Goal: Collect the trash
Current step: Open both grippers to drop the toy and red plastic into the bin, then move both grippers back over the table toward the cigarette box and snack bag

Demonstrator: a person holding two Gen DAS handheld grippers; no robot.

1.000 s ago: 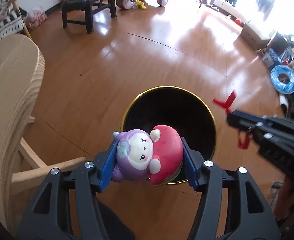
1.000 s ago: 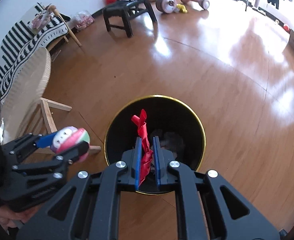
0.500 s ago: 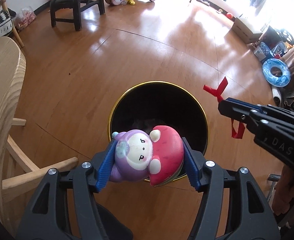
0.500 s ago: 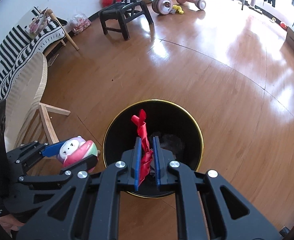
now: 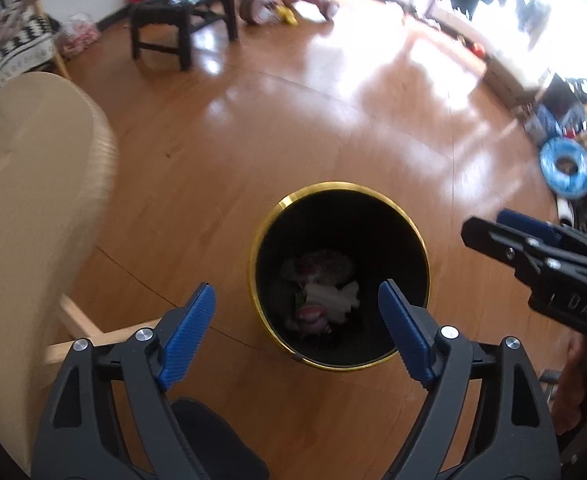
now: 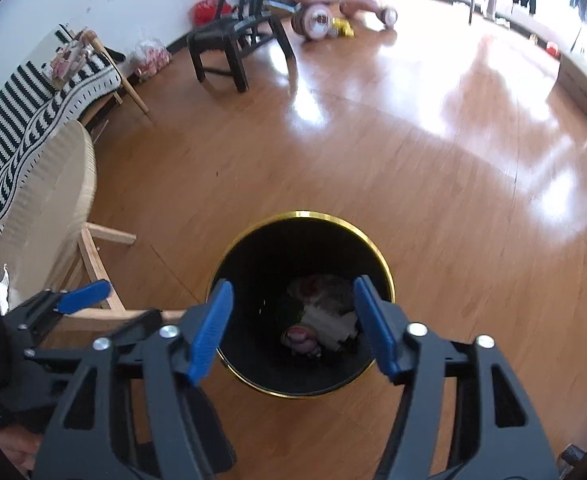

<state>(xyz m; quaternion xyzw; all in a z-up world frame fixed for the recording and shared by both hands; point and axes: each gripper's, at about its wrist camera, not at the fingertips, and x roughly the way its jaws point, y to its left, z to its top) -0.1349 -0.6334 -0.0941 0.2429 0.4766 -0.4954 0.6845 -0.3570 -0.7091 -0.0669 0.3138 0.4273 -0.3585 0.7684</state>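
Note:
A black bin with a gold rim [image 5: 281,208] [image 6: 305,214] stands on the wooden floor. Inside it lie white paper, a pink toy [image 5: 313,316] [image 6: 302,340] and other dim trash. My left gripper [image 5: 297,336] is open and empty, held above the bin's near rim. My right gripper [image 6: 293,330] is open and empty above the bin's mouth. The right gripper also shows at the right edge of the left wrist view [image 5: 533,248]. The left gripper shows at the left of the right wrist view [image 6: 69,308].
A pale wicker chair [image 5: 33,184] [image 6: 49,184] stands left of the bin. A black chair [image 6: 233,44] and a pink ride-on toy [image 6: 333,8] are at the back. A blue ring [image 5: 565,168] and clutter lie at the right.
Both grippers opened. The purple and red toy left the left gripper and the red ribbon left the right gripper; the toy now lies in the bin. Both grippers rose.

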